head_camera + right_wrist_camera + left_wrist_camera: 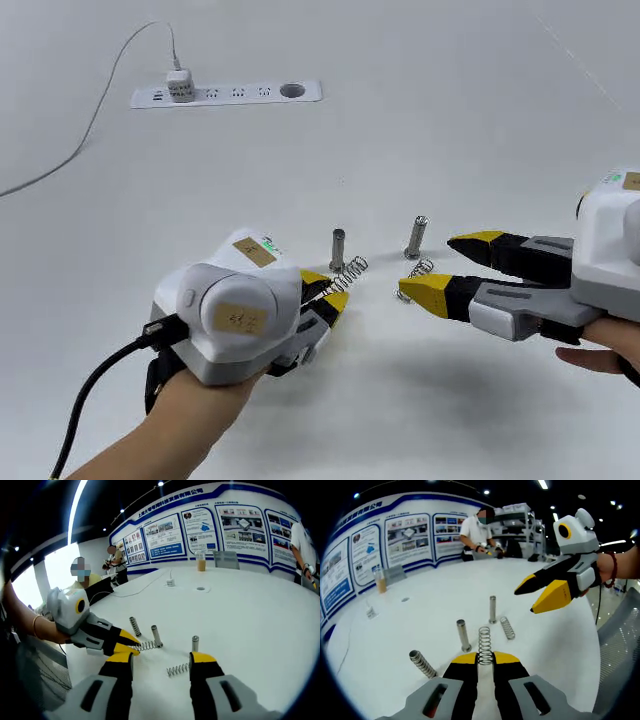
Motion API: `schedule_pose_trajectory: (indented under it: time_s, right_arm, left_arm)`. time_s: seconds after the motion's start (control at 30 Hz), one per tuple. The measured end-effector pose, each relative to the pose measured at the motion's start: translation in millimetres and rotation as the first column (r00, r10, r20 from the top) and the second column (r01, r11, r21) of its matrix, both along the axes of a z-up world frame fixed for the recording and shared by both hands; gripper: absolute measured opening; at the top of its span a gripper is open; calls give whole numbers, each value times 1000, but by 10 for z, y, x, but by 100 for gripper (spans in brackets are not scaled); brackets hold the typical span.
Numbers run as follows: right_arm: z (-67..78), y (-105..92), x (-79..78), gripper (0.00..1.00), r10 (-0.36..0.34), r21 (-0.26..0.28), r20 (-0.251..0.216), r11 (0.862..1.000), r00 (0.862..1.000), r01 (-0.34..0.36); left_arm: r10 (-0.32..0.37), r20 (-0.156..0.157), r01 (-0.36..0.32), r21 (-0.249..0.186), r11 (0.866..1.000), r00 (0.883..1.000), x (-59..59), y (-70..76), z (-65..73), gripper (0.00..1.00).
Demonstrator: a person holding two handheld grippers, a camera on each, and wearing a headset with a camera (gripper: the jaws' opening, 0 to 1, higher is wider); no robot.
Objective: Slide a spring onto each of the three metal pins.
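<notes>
You look to be on the second pin: your left claw [485, 657] pinches a spring [485, 642], with a bare pin [463, 635] at its eleven o'clock. Your right claw [430, 265] gapes open by a loose spring [418, 270] on the desk [450, 120]. Next, centre the coil over the pin top.

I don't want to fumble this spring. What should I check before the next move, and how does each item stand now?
1. Held spring clamped in the left hand-held gripper: ok.
2. Near pin and far pin bare and upright: ok.
3. Held spring above a pin top and in line with it: not ok; its free end sits low beside the near pin's base.
4. Right hand-held gripper open, facing the loose spring: ok.
5. Third pin already wears a spring: ok.
6. Held spring undeformed: cannot tell.
</notes>
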State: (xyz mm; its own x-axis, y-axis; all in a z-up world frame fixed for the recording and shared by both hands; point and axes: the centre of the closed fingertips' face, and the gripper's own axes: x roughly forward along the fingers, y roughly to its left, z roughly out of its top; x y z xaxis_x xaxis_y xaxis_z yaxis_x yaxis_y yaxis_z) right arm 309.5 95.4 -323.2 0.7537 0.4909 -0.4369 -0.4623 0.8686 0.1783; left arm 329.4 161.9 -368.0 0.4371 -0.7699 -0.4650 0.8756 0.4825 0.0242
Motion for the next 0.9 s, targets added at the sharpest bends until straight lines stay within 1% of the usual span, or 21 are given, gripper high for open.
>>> schedule_pose_trajectory:
  time_s: [0.03, 0.13, 0.2, 0.27, 0.47, 0.53, 0.57, 0.63, 0.73, 0.8, 0.87, 0.9]
  right_arm:
    - [12, 10, 4, 46, 2, 7, 1, 1000, 1000, -2]
    - [43, 52, 8, 44, 19, 19, 1, 1000, 1000, -19]
    - [62, 79, 9, 43, 28, 31, 0, 999, 1000, -28]
    - [76, 110, 7, 42, 38, 46, -5, 998, 999, -38]
    - [110, 189, -1, 40, 60, 102, -25, 993, 998, -57]
    - [118, 207, -7, 39, 66, 112, -25, 992, 997, -63]
    - [125, 227, -14, 39, 74, 124, -28, 990, 997, -70]
    - [136, 254, -25, 38, 86, 141, -31, 987, 996, -81]
    - [144, 287, -46, 37, 105, 157, -34, 983, 994, -99]
    - [142, 313, -69, 36, 122, 168, -42, 979, 992, -113]
    - [140, 331, -84, 35, 129, 183, -48, 976, 990, -119]
    - [144, 351, -100, 34, 138, 204, -54, 971, 989, -125]
  left_arm:
    - [0, 2, 0, -7, 1000, 1000, -9, 3, 19, 10]
    - [-21, 38, 23, -31, 999, 999, -56, -6, 97, 10]
    - [-29, 44, 31, -41, 999, 999, -82, -6, 125, 11]
    - [-40, 56, 44, -61, 997, 998, -108, -14, 168, 11]
    - [-72, 84, 80, -104, 991, 994, -191, -27, 281, 11]
    - [-82, 93, 92, -109, 990, 992, -210, -30, 300, 11]
    - [-95, 101, 107, -120, 987, 990, -231, -41, 323, 11]
    - [-114, 113, 128, -131, 983, 987, -267, -51, 352, 11]
    - [-141, 126, 157, -131, 979, 982, -317, -61, 366, 11]
    - [-155, 131, 174, -150, 973, 979, -350, -72, 399, 11]
    - [-162, 141, 184, -152, 971, 977, -369, -78, 419, 11]
    - [-171, 150, 194, -157, 968, 974, -387, -86, 440, 11]
